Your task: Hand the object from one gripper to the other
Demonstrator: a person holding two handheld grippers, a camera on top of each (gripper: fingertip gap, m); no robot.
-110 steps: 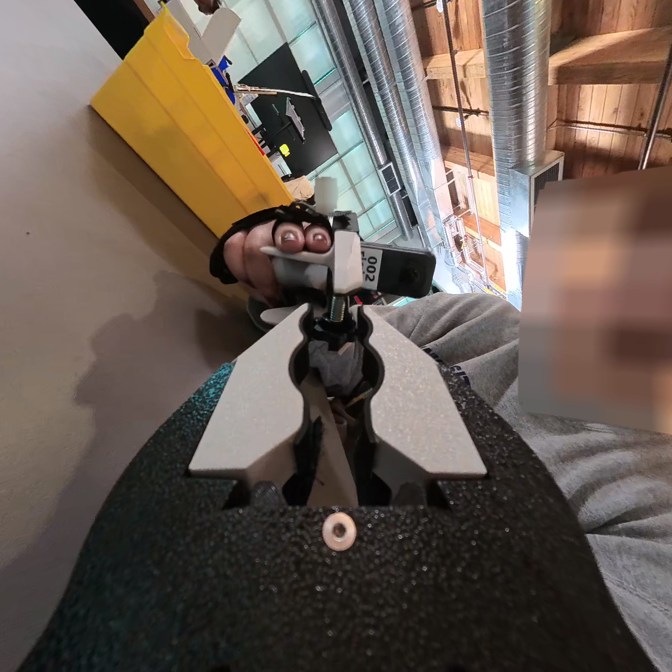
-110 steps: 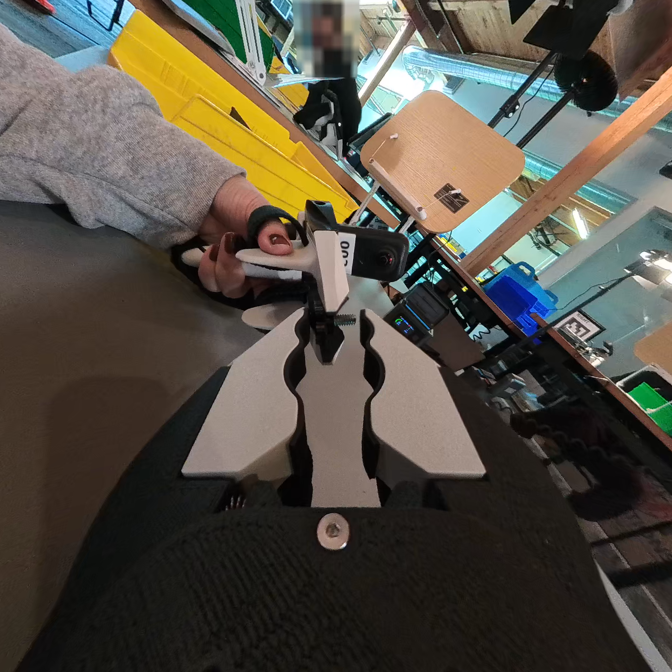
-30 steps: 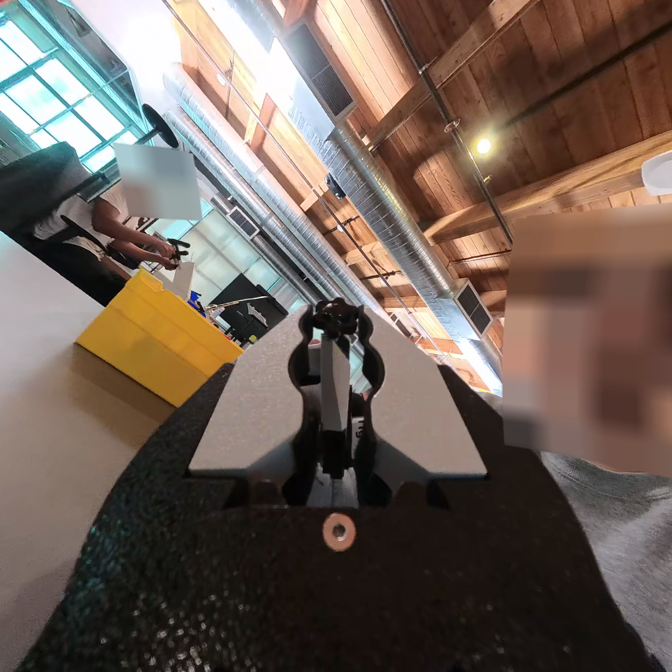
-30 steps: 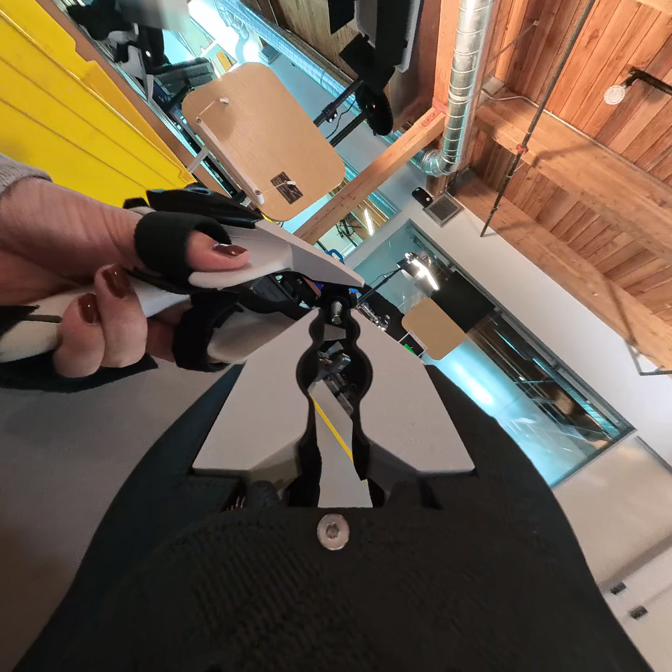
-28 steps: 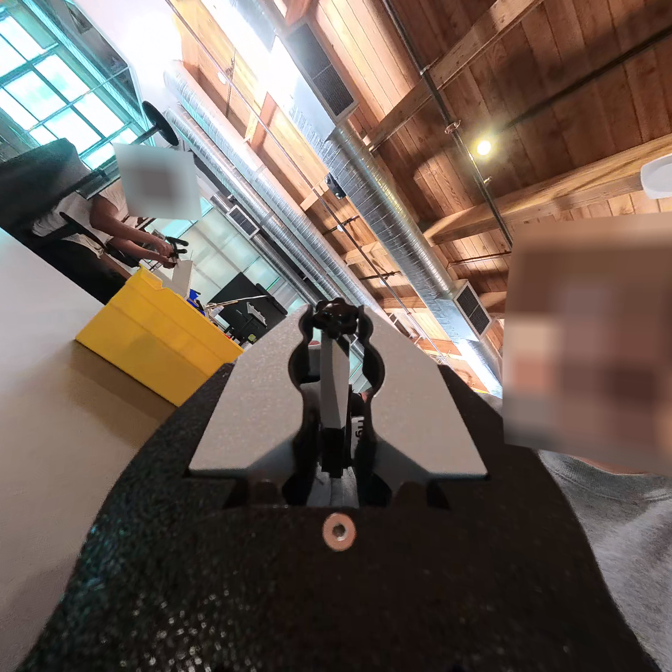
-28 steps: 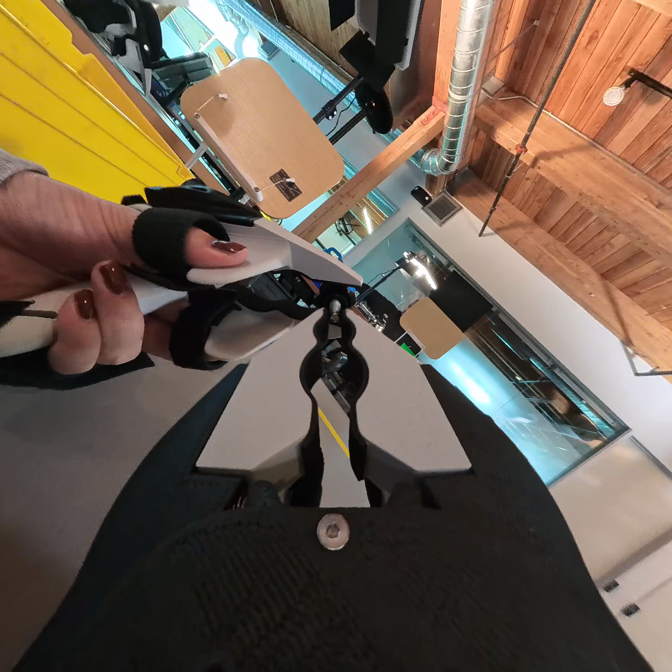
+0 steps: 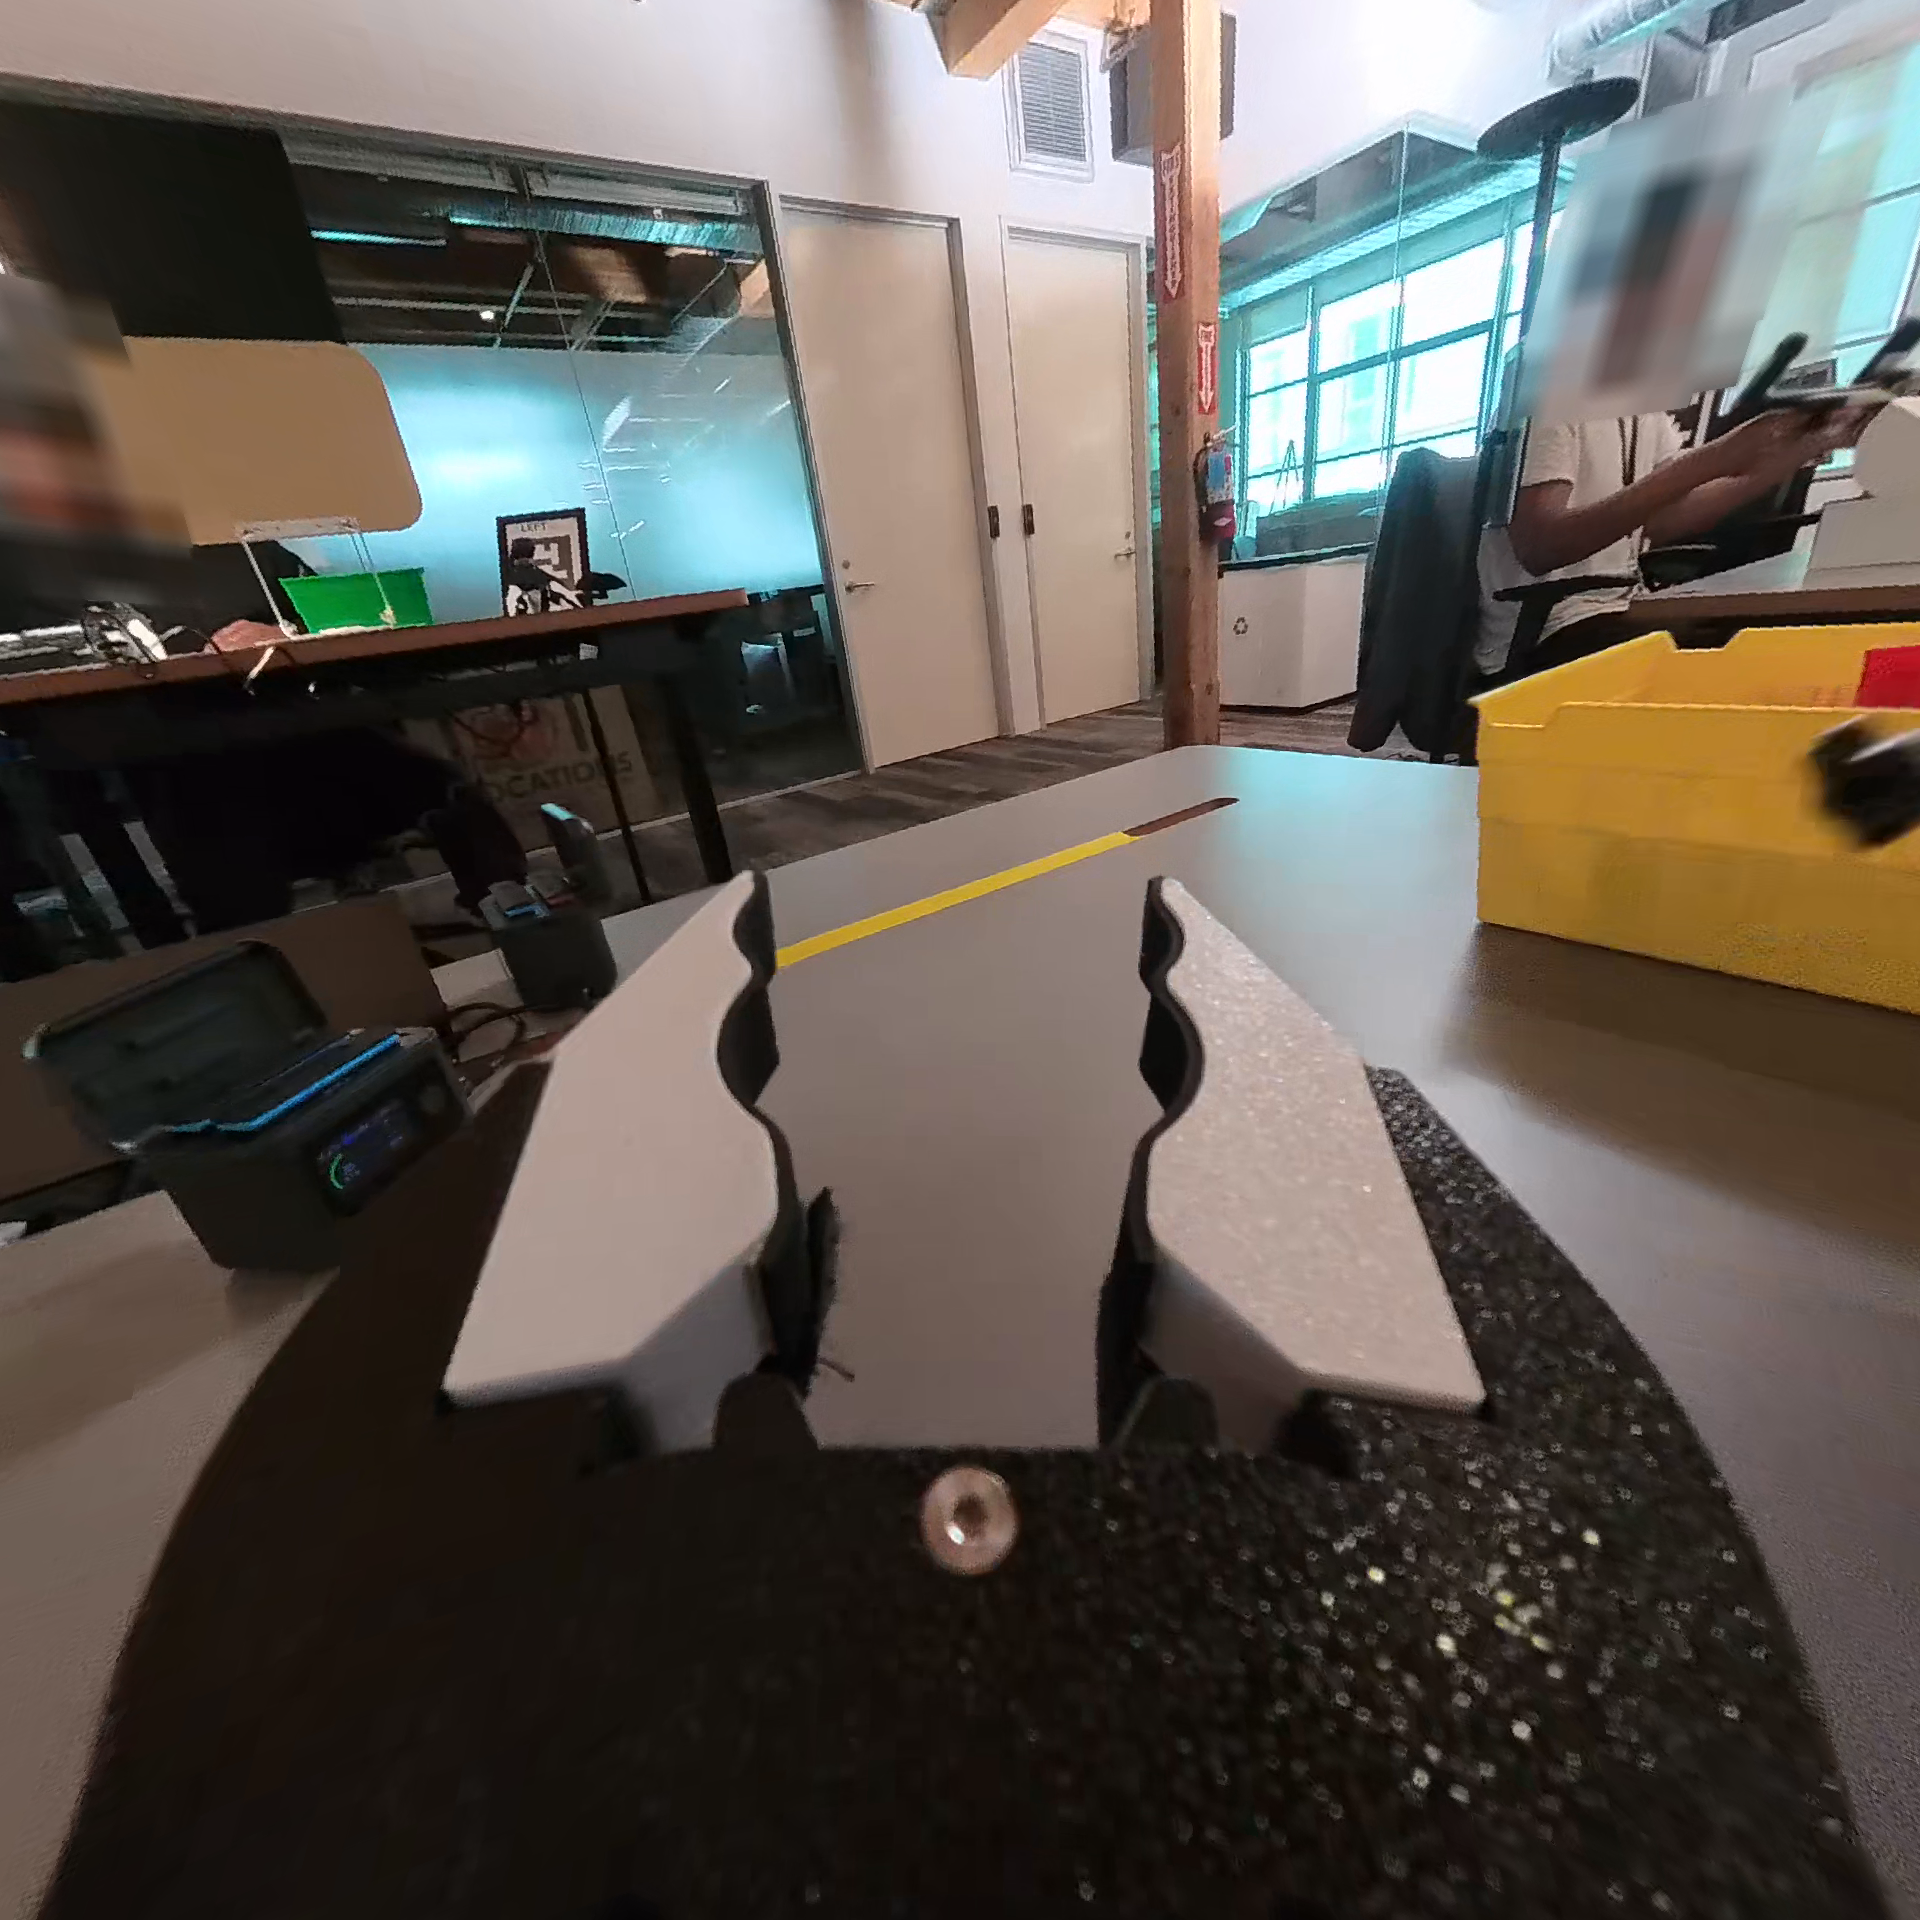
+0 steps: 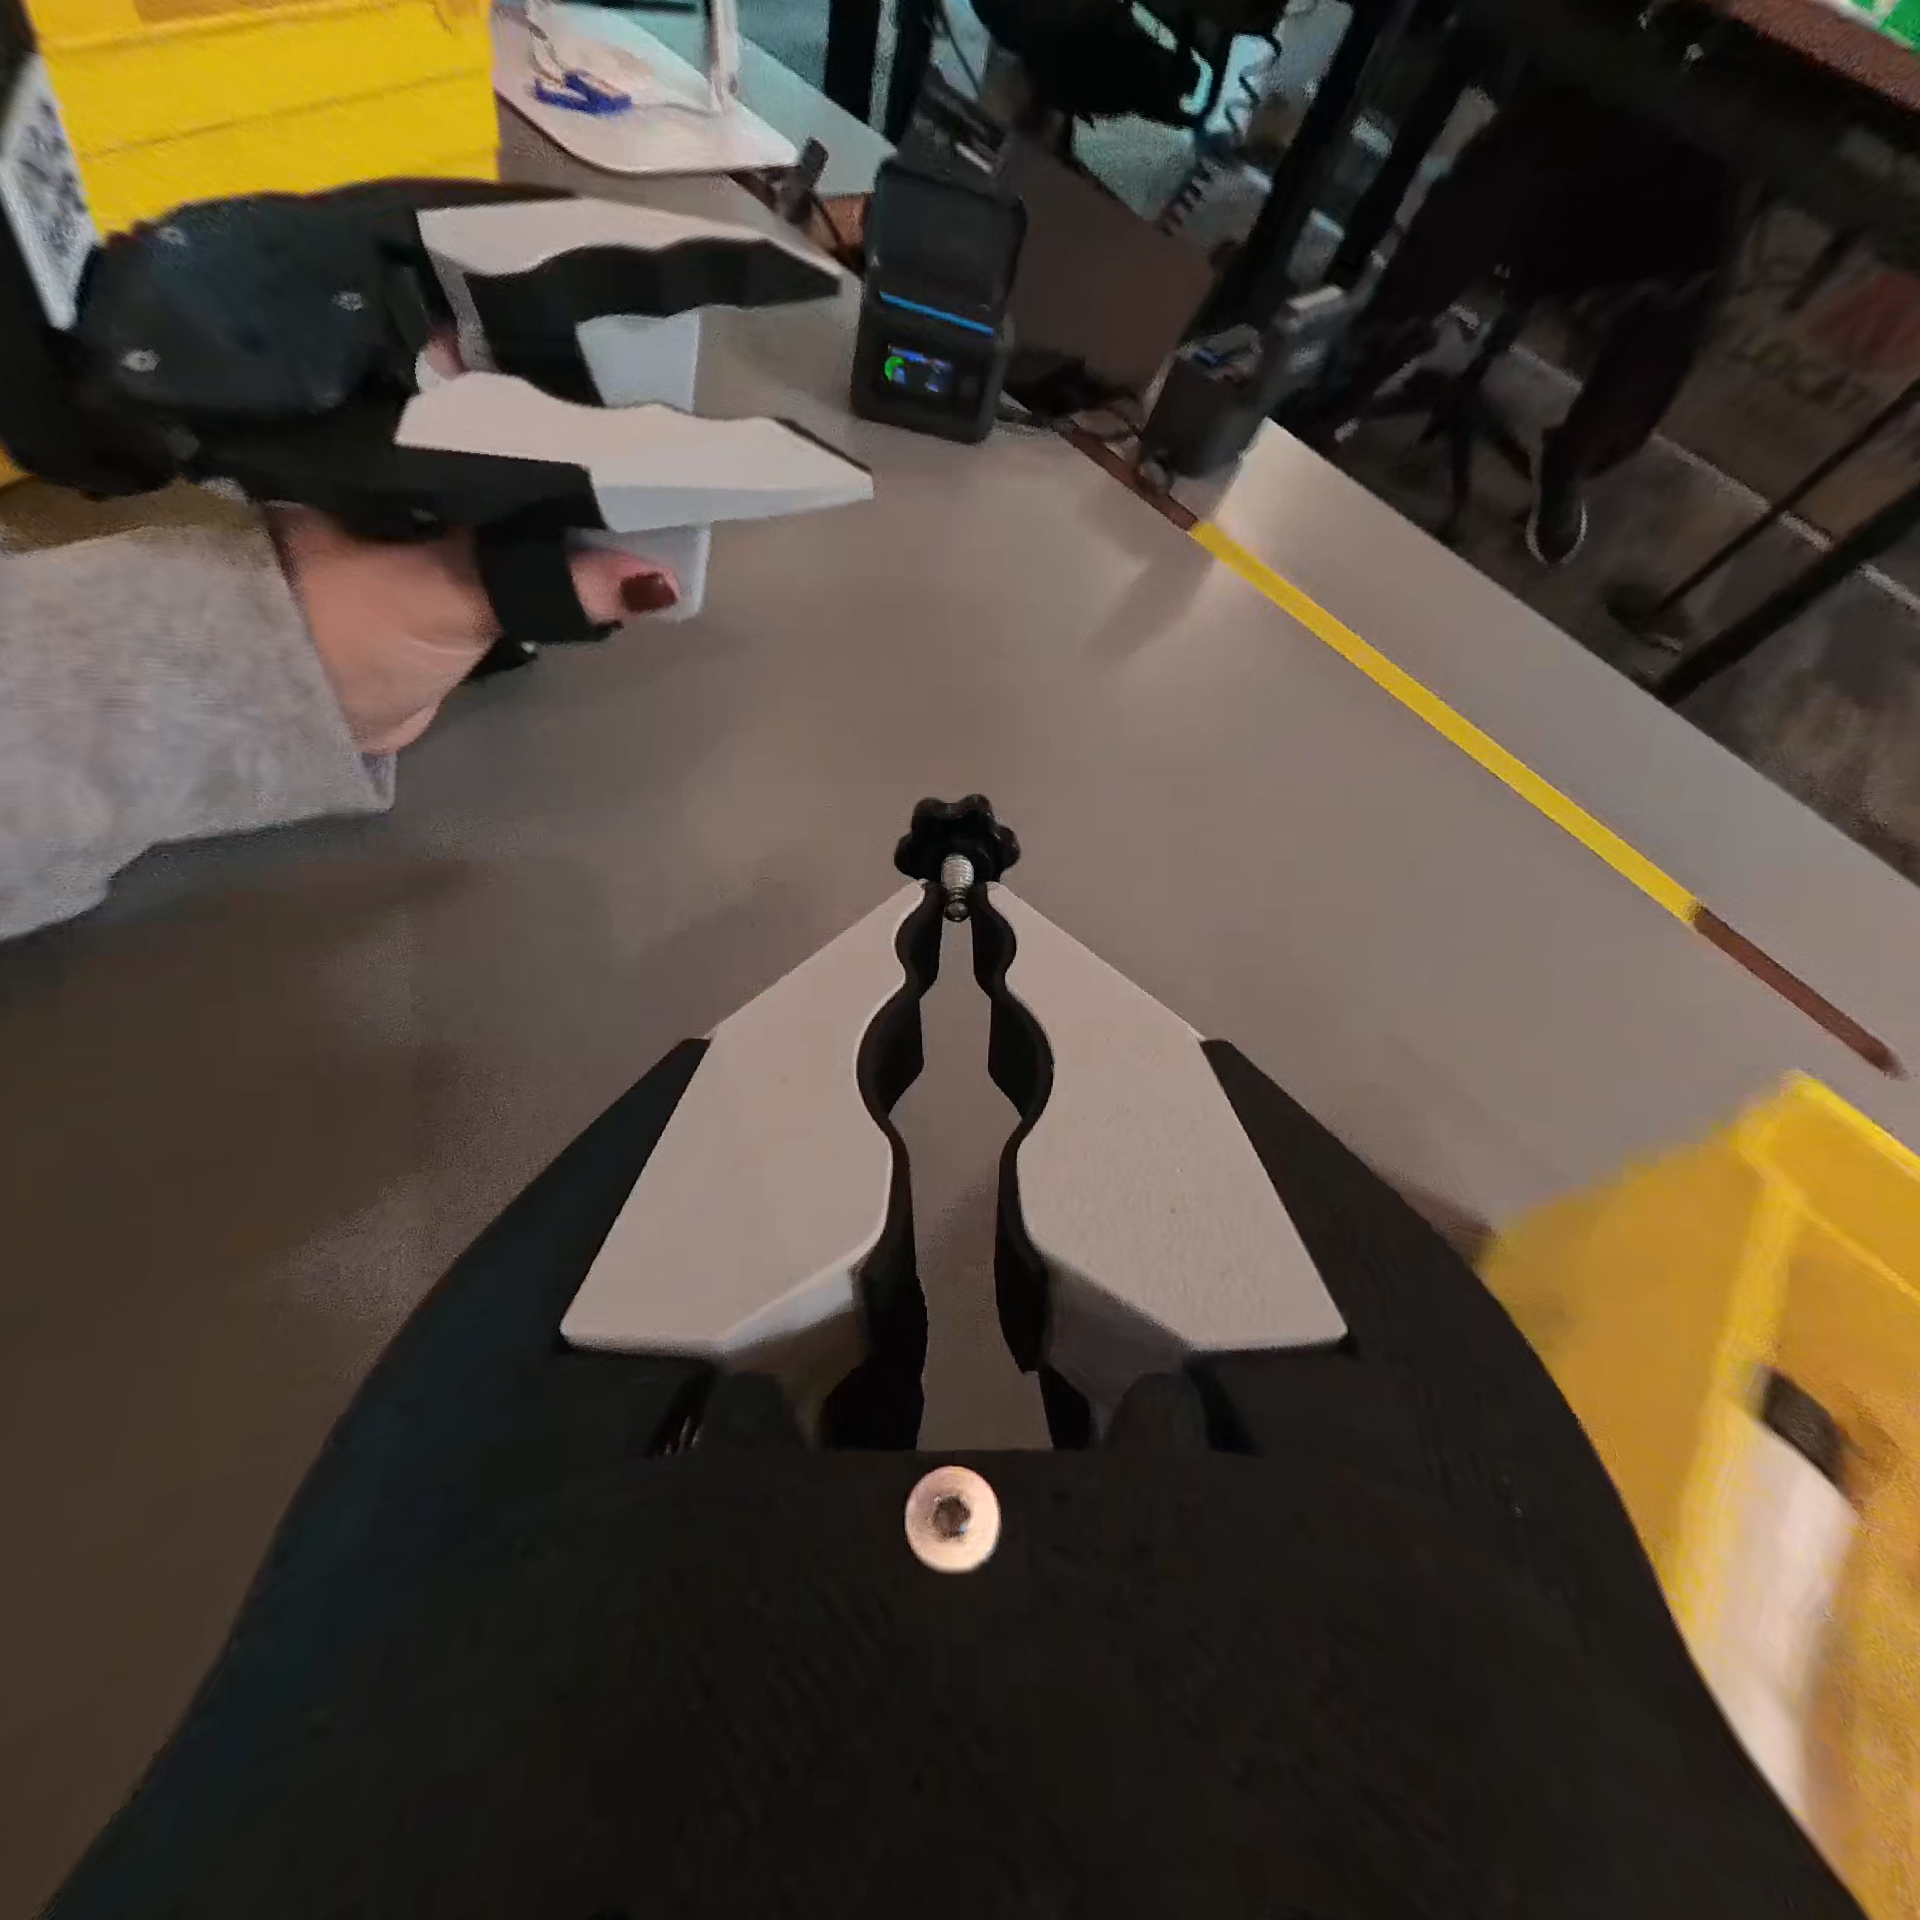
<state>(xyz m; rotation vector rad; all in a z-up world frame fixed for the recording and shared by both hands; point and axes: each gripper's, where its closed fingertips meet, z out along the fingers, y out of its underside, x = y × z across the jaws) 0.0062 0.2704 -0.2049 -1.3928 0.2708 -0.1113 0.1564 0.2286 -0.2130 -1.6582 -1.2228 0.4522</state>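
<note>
Knob-headed screw [image 8: 957, 858], black star head and bare thread, sits pinched at the tips of my right gripper [image 8: 954, 902], held over the grey table [image 8: 727, 935]. At ten o'clock my left gripper [image 8: 847, 379] is spread wide, holding nothing. Farther, at twelve, stands a small black case [image 8: 940, 312]; a yellow bin [image 8: 1766, 1403] lies at four.

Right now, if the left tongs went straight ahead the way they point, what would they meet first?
Nothing close: the open left tongs point across bare table toward its far edge, past the yellow tape. Depth is unclear.
</note>
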